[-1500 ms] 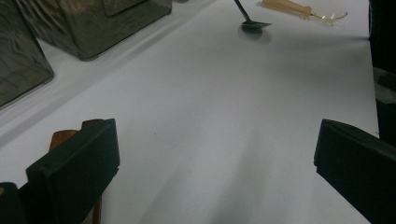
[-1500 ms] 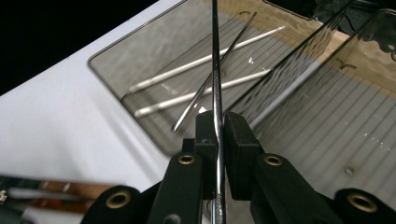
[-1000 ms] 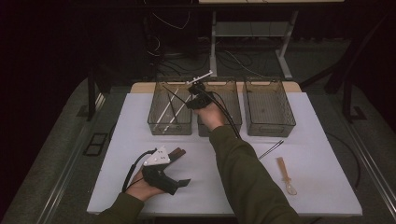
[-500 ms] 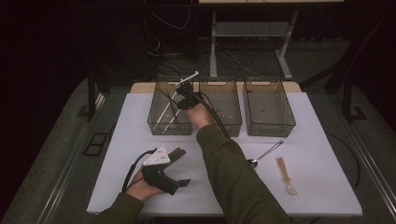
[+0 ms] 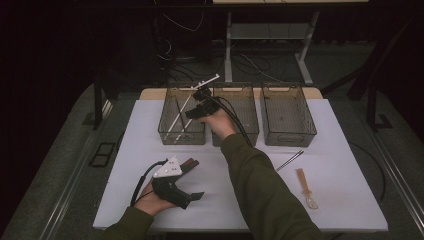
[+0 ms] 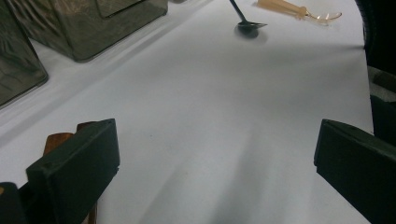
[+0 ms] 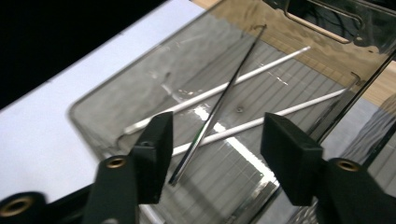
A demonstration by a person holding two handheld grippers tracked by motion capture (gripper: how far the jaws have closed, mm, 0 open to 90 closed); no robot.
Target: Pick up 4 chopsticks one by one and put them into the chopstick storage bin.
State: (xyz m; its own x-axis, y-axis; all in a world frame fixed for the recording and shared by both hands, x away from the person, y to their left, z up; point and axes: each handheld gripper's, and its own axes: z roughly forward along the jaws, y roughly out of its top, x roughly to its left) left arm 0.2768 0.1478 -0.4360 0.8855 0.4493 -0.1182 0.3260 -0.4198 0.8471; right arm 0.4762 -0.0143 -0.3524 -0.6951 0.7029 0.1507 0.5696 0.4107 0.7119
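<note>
In the smoky clear plastic bin (image 7: 140, 100) at eleven o'clock, my right gripper (image 7: 217, 154) has just spread, slim metal chopstick (image 7: 217, 109) loose between its jaws; left gripper (image 6: 210, 163) spread, empty.

White table (image 5: 350, 210): three bins (image 5: 288, 114), spoons (image 5: 306, 188).

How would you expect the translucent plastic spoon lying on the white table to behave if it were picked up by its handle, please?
The plastic spoon looks thin, so probably very light and slightly bendy. It lies flat on the table, so unlikely to roll, though it may slide.
</note>
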